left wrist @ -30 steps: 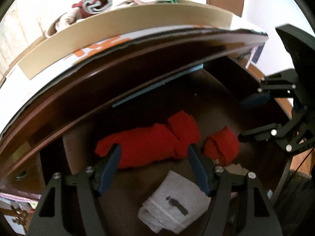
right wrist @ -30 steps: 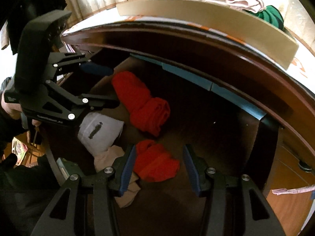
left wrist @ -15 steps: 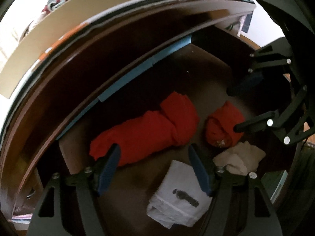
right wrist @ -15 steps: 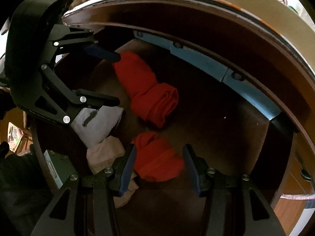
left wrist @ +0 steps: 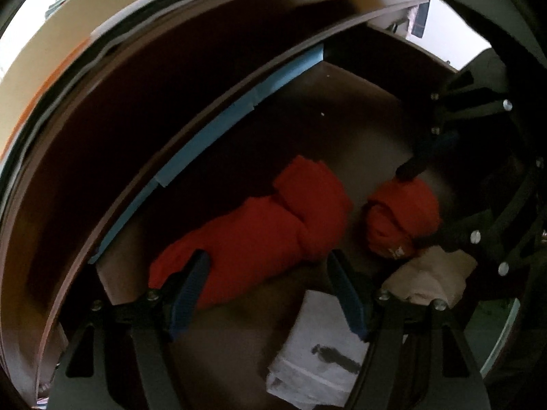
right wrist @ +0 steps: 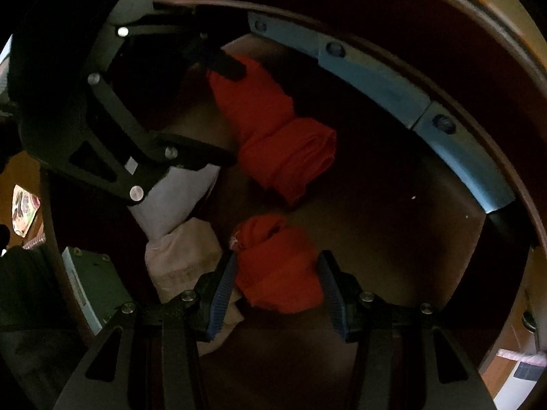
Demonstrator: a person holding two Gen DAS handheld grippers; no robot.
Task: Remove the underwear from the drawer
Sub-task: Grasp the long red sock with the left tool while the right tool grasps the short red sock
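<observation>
Both grippers are inside the open dark wooden drawer. My left gripper is open, its fingers either side of a long rolled red garment. That roll also shows in the right wrist view. My right gripper is open, its fingers either side of a small balled red garment. The ball shows in the left wrist view between the right gripper's fingers.
A folded white cloth with a dark print and a beige folded cloth lie at the drawer's front. A blue strip runs along the drawer's back wall. The cabinet top overhangs above.
Both grippers have moved down and deeper into the drawer. The left fingers now flank the long red roll and the right fingers flank the small red ball.
</observation>
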